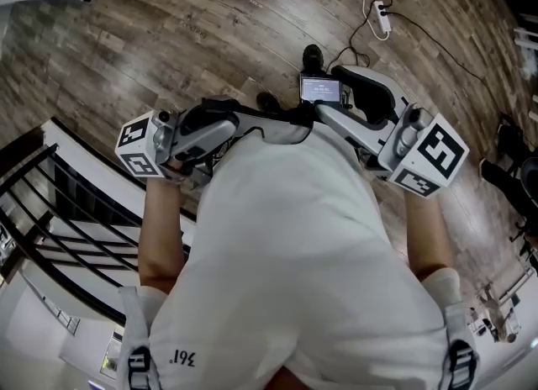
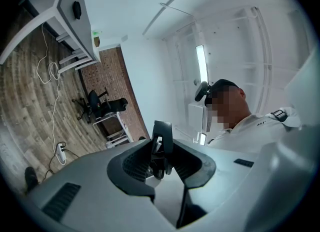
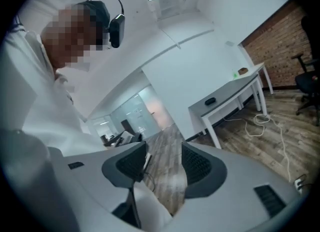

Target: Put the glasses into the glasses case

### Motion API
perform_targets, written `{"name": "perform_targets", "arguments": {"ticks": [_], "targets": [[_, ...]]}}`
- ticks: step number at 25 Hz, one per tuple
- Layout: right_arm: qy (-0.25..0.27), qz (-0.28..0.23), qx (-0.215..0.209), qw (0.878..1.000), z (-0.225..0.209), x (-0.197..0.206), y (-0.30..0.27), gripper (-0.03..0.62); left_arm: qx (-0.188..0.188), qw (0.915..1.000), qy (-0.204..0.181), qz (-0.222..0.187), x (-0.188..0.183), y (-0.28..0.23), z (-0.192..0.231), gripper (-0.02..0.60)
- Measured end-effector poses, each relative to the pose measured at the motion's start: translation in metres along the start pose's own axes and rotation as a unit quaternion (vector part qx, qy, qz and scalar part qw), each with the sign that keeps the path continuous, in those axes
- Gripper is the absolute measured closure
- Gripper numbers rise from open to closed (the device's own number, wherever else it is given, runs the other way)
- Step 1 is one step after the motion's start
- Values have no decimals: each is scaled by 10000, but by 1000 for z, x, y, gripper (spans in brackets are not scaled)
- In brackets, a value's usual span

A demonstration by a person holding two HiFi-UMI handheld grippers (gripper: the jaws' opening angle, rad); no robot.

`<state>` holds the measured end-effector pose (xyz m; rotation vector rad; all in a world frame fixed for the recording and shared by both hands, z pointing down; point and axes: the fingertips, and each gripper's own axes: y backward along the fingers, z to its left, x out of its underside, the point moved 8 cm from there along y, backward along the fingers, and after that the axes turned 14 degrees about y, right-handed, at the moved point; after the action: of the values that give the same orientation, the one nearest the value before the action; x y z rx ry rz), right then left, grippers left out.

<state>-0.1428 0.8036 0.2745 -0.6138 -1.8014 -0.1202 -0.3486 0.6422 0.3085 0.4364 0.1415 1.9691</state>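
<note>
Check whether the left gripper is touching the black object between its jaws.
Touching. The left gripper view shows the left gripper with both pads pressed against the black object.

White short-sleeved shirt (image 1: 286, 237); black head-mounted camera (image 3: 116, 28). Pale grey shells, dark ribbed pads on left gripper (image 2: 162, 148) and right gripper (image 3: 164, 152); black-and-white marker cubes (image 1: 437, 157); small screen (image 1: 321, 88).

Bright even light; fisheye-warped edges
</note>
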Motion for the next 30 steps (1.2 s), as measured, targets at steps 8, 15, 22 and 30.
{"name": "perform_targets", "arguments": {"ticks": [8, 15, 22, 30], "targets": [[1296, 594, -511, 9885, 35, -8, -31, 388, -153, 9998, 115, -85, 1, 5, 2, 456], [3484, 2267, -1002, 9040, 68, -36, -71, 388, -629, 9974, 327, -163, 2, 7, 6, 456], [3869, 2979, -1173, 8647, 67, -23, -103, 388, -1177, 9882, 895, -401, 7, 13, 16, 457], [3741, 3491, -1254, 8500, 77, -19, -120, 387, -1393, 9777, 1355, -797, 18, 24, 17, 457]]}}
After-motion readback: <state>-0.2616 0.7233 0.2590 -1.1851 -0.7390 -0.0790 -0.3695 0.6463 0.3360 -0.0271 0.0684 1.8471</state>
